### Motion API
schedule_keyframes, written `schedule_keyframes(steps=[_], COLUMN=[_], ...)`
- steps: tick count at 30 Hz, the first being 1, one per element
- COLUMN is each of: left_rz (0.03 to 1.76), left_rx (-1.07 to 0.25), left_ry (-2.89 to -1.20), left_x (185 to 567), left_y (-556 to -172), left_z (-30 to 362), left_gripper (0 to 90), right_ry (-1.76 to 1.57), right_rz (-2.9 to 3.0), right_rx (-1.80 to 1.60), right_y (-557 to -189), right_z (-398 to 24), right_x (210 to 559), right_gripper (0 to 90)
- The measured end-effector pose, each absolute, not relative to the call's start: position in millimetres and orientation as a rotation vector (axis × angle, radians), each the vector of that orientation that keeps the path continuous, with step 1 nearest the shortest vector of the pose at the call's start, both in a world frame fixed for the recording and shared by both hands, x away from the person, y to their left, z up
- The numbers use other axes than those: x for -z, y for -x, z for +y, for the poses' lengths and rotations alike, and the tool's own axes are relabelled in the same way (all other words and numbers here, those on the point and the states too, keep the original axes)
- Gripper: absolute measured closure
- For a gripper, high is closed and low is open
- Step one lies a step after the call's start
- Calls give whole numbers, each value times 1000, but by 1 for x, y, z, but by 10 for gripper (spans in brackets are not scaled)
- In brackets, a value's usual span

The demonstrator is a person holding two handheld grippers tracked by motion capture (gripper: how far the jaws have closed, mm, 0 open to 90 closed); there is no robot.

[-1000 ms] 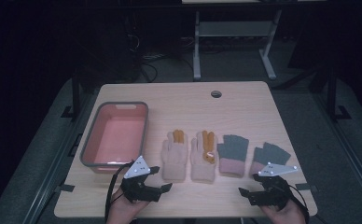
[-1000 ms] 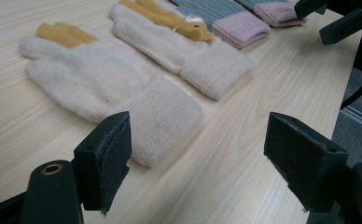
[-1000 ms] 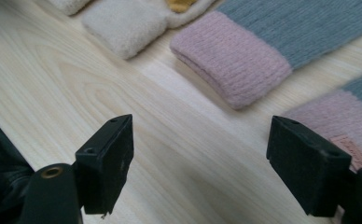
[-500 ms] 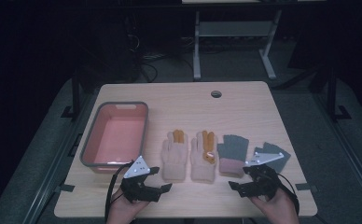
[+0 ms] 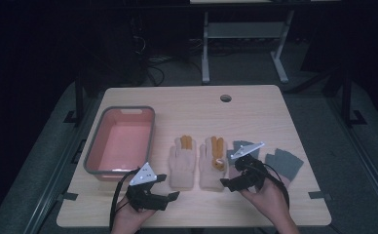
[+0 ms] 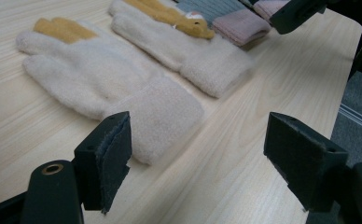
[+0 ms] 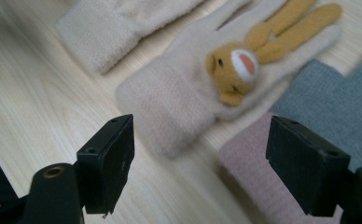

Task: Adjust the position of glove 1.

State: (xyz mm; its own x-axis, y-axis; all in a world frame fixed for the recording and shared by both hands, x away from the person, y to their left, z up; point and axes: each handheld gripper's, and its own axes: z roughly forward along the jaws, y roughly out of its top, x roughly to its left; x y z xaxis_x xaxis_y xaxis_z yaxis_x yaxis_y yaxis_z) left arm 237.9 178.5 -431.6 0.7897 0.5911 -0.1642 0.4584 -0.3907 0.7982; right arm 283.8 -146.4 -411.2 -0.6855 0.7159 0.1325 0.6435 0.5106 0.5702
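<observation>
Nothing moved yet, by the look of it: both cream gloves and both grey gloves lie flat on the bench (image 5: 255, 105), and the pink bin (image 5: 120, 140) at 9 o'clock of them looks empty. So, judging from that, the work is at its start, w/ all the picking left.

Right gripper (image 5: 239, 176) hovers over the cuff of the bunny glove (image 7: 207, 88), the cream one w/ the orange bunny face; jaws spread wide, holding nothing, touching nothing as far as I can tell. The grey glove w/ pink cuff (image 7: 309, 126) sits just beside it at 3 o'clock. Left gripper (image 5: 163, 195) is low at the bench's near edge, approx 7 o'clock of the plain cream glove (image 6: 100, 88), jaws also wide apart, empty, pointing at its cuff.
</observation>
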Motion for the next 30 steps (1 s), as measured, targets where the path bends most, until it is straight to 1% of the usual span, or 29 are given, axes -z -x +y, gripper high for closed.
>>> schedule_keyframes(steps=[6, 25, 30], left_rz=[778, 784, 786], left_rx=[-171, -169, -155], left_ry=[-2054, -2050, -2040], left_x=[432, 433, 433], left_y=[-238, -239, -239], left_z=[177, 177, 178], left_gripper=[233, 232, 232], right_ry=[-1163, -1161, -1178], right_rz=[2655, 2710, 2718], right_rx=[-885, -818, -782], right_y=[-294, -322, -332], right_z=[-136, -113, -109], right_x=[410, 412, 418], right_gripper=[248, 258, 264])
